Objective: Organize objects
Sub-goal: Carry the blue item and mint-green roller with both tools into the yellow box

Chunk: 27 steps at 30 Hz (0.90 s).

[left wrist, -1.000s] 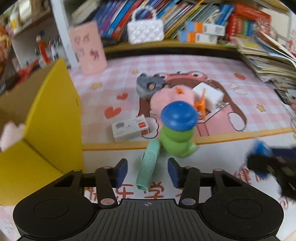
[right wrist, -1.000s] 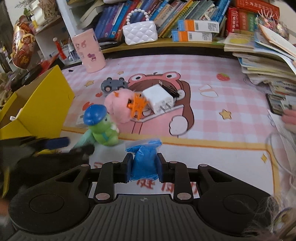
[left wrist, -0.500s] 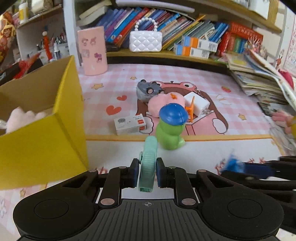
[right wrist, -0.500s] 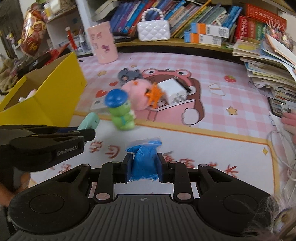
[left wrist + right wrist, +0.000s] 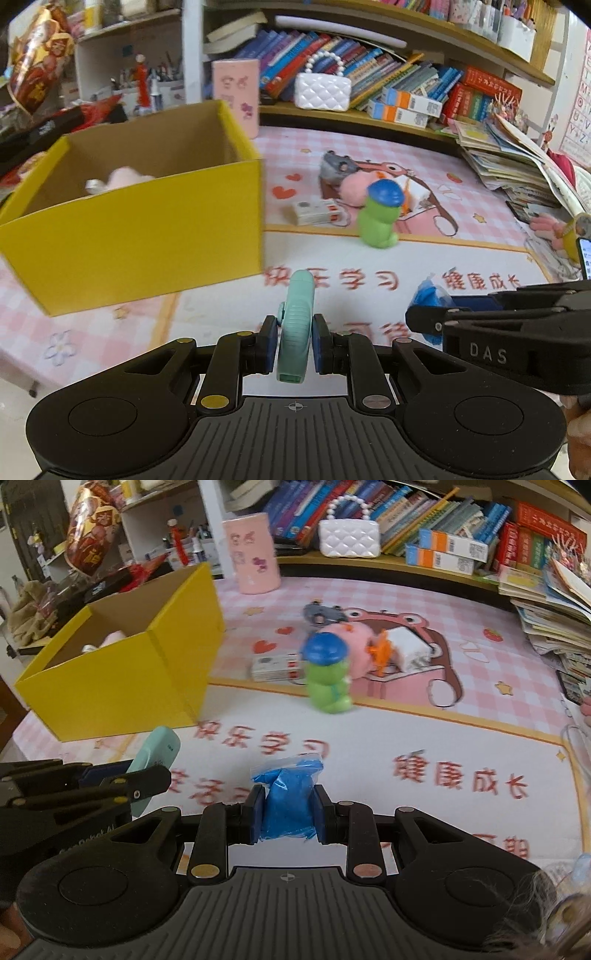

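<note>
Since a second ago, left gripper [image 5: 294, 349] has closed on the mint fan [image 5: 297, 325] and lifted it off the mat; the jaws were spread either side of it before. Both grippers have swung left, so the yellow box [image 5: 147, 236] now fills the left of both views, much nearer than before.

Left gripper: pads pinch the fan's handle on both sides, fan upright between them, its far end pointing at the mat's red lettering. Right gripper [image 5: 288, 814]: clamped on a blue bag [image 5: 290, 801], bag squeezed between the pads, crumpled top sticking out beyond them. In the left view the right gripper shows at the right edge with the bag at its tip; in the right view the left gripper shows at the left edge with the fan.

Farther out, on the pink mat [image 5: 480, 627]: green toy with a blue cap [image 5: 327, 675] stands upright at the mat's yellow border line. Flat white box [image 5: 275, 666] lies just left of it. Behind the toy, clustered close: pink plush [image 5: 356, 642], orange piece [image 5: 382, 653], white charger [image 5: 408, 648], grey toy car [image 5: 323, 614] farthest. Yellow box is open on top, something pale pink inside [image 5: 123, 177]. Pink cup [image 5: 255, 554] and white purse [image 5: 349, 537] at the far edge, by the bookshelf [image 5: 461, 513]. Paper stack [image 5: 554, 613] far right.
</note>
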Each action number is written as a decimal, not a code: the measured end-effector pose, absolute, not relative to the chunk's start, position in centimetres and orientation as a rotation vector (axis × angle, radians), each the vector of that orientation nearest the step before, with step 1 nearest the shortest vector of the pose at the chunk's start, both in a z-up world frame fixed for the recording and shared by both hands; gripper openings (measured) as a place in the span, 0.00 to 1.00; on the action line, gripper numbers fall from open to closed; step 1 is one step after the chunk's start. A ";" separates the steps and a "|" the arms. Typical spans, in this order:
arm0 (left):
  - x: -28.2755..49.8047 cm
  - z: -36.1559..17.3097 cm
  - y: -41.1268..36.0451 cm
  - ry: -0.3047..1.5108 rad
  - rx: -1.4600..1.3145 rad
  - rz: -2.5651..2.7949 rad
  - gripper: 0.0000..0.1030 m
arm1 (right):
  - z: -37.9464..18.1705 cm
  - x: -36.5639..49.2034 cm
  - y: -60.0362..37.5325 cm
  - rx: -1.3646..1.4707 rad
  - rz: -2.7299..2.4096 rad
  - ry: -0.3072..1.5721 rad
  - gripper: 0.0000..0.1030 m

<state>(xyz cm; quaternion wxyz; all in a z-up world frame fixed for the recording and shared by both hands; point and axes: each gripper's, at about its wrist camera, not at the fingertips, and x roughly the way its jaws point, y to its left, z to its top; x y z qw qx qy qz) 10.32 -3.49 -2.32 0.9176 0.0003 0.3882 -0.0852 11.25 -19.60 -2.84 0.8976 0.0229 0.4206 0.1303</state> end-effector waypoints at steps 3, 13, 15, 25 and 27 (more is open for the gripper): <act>8.9 -2.2 -1.4 0.798 -0.009 -0.150 0.17 | -2.9 10.6 -17.6 0.041 0.297 0.877 0.24; 4.8 -2.1 5.3 0.803 -0.055 -0.061 0.17 | -2.8 7.1 -9.8 -0.025 0.415 0.882 0.24; 4.2 -2.3 6.2 0.809 -0.066 -0.061 0.17 | -2.8 6.4 -8.8 -0.032 0.421 0.882 0.24; 2.0 -2.2 9.0 0.782 -0.046 -0.102 0.17 | -2.8 3.4 -5.9 -0.029 0.379 0.858 0.24; 1.6 -2.1 9.7 0.775 -0.047 -0.103 0.17 | -2.7 3.0 -5.2 -0.032 0.375 0.850 0.24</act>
